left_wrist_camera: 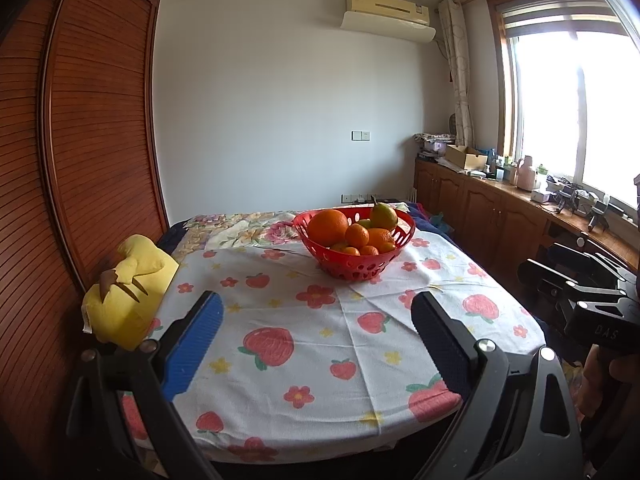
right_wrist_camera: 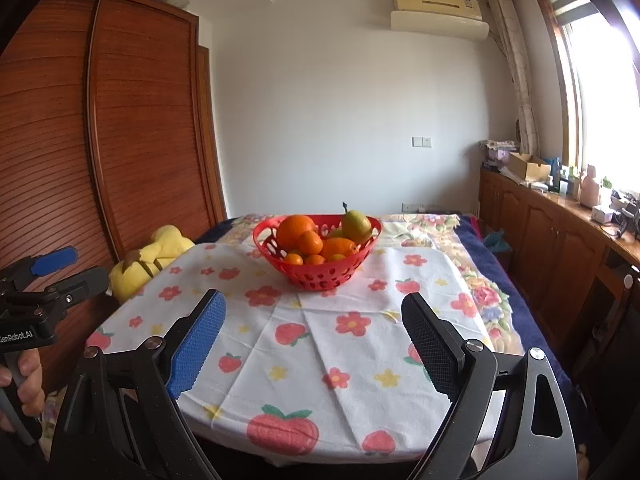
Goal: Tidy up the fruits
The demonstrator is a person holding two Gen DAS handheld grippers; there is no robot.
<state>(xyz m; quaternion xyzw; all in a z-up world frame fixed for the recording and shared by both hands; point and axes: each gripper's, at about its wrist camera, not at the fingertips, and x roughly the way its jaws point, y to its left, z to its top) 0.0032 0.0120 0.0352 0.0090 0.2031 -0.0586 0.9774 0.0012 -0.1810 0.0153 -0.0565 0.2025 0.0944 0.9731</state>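
Note:
A red perforated basket [left_wrist_camera: 348,270] [right_wrist_camera: 320,276] stands on the strawberry-print cloth [left_wrist_camera: 280,320], toward its far side. It holds a large orange [left_wrist_camera: 328,226] [right_wrist_camera: 295,230], a green-yellow pear [left_wrist_camera: 383,216] [right_wrist_camera: 355,222] with its stem up, and several small tangerines [left_wrist_camera: 357,236]. My left gripper [left_wrist_camera: 318,298] is open, well short of the basket, with only cloth showing between its pads. My right gripper [right_wrist_camera: 314,300] is open too, empty and equally far back. Each gripper shows at the edge of the other's view: the left gripper [right_wrist_camera: 76,268] and the right gripper [left_wrist_camera: 548,268].
A yellow plush toy [left_wrist_camera: 128,292] lies at the cloth's left edge against a slatted wooden wardrobe [left_wrist_camera: 80,140]. Wooden cabinets [left_wrist_camera: 500,216] with clutter on top run along the right under the window. A hand [right_wrist_camera: 24,384] grips the left gripper's handle.

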